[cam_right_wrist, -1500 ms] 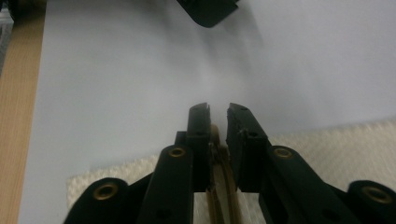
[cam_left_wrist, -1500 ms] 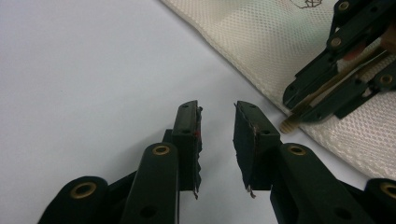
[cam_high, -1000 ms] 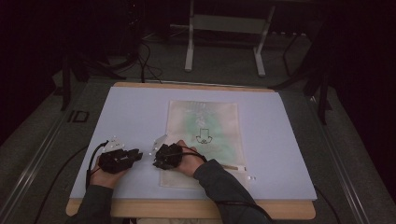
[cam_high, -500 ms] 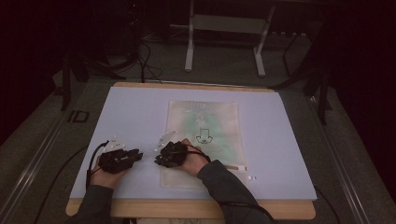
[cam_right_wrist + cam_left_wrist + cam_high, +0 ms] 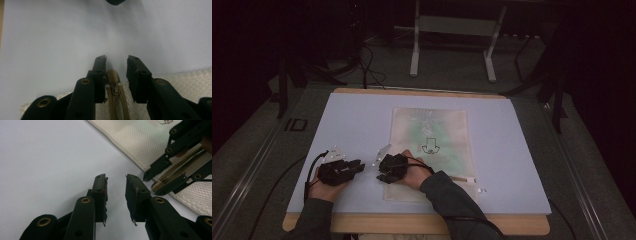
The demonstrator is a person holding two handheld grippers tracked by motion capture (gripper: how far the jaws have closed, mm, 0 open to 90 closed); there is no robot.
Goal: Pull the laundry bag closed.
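A cream mesh bag (image 5: 432, 135) with a green patch and a small black print lies flat in the middle of the white table (image 5: 512, 150). Its tan zipper (image 5: 116, 100) runs along the near left corner. My right gripper (image 5: 382, 176) lies on that corner and points left. Its jaws have just been opening, and the zipper pull (image 5: 113, 76) sits between them, close to the left pad and clear of the other. In the left gripper view, the right gripper (image 5: 152, 184) appears over the zipper end. My left gripper (image 5: 359, 165) rests open on bare table just left of the bag, nothing between its jaws.
Small white bits (image 5: 479, 189) lie on the table by the bag's near right corner. The table's wooden front edge (image 5: 412, 224) is just behind my forearms. Beyond the far edge stand a metal frame (image 5: 452, 45) and floor cables (image 5: 367, 65).
The right gripper's jaws have parted where they sat at the bag's near left corner. Both hands are almost where they were.
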